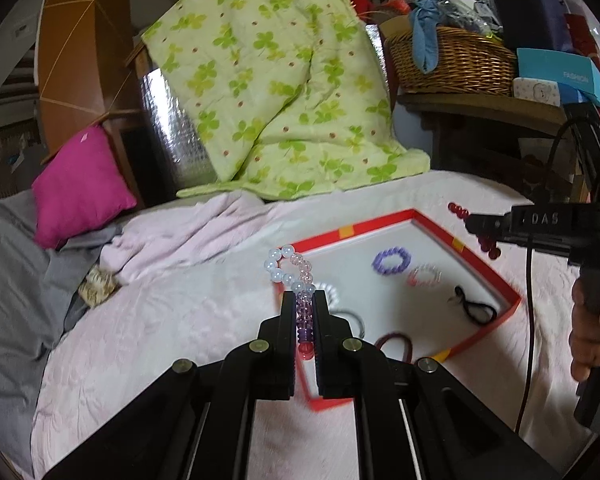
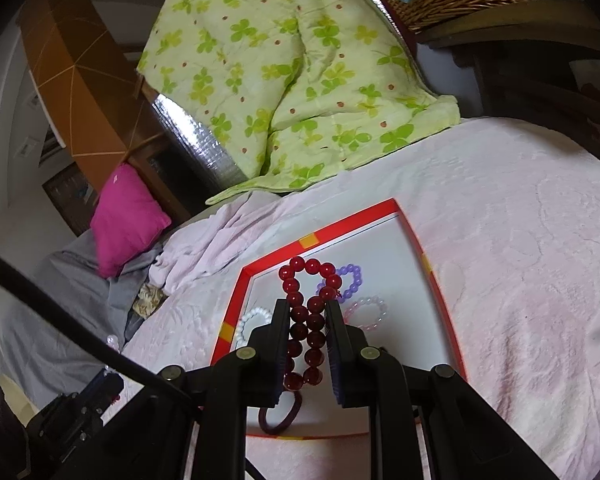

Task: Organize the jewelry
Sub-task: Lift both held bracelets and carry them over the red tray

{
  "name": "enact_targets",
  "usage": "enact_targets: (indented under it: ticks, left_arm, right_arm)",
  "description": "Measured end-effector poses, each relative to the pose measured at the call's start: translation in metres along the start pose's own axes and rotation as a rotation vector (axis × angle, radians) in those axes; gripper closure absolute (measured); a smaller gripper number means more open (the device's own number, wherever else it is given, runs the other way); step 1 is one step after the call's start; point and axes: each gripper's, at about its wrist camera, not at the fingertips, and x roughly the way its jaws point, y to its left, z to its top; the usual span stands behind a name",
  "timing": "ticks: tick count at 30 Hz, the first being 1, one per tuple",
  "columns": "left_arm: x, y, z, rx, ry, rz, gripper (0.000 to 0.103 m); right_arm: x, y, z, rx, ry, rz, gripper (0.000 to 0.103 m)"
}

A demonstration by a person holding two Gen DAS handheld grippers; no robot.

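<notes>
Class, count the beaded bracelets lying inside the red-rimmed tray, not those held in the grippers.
3: a purple beaded bracelet toward the far side, a pink-and-clear beaded bracelet beside it, and a white beaded bracelet near the left rim. The grippers may hide others.

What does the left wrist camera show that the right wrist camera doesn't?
Only the left wrist view shows the left gripper shut on a white, pink and purple glass bead bracelet, plus a black hair tie in the tray.

Only the right wrist view shows the right gripper shut on a dark red round-bead bracelet from close up.

Both show the red-rimmed white tray and a purple bead bracelet inside.
</notes>
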Motion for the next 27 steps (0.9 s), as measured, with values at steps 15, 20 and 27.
enact_targets:
  ticks: [15,20,27]
  left_arm:
    - [0.039,-0.028,0.031,0.033,-0.021,-0.037,0.095]
    - [0.057,-0.033,0.035,0.043,-0.003,-0.048,0.095]
    - [0.087,-0.033,0.035,0.025,0.061,-0.109,0.095]
  right_arm:
    - [0.01,-0.019,0.017,0.041,-0.012,-0.016,0.084]
    - [0.022,-0.024,0.022,0.053,-0.003,-0.024,0.084]
    - [0.041,-0.034,0.029,0.102,0.026,-0.003,0.084]
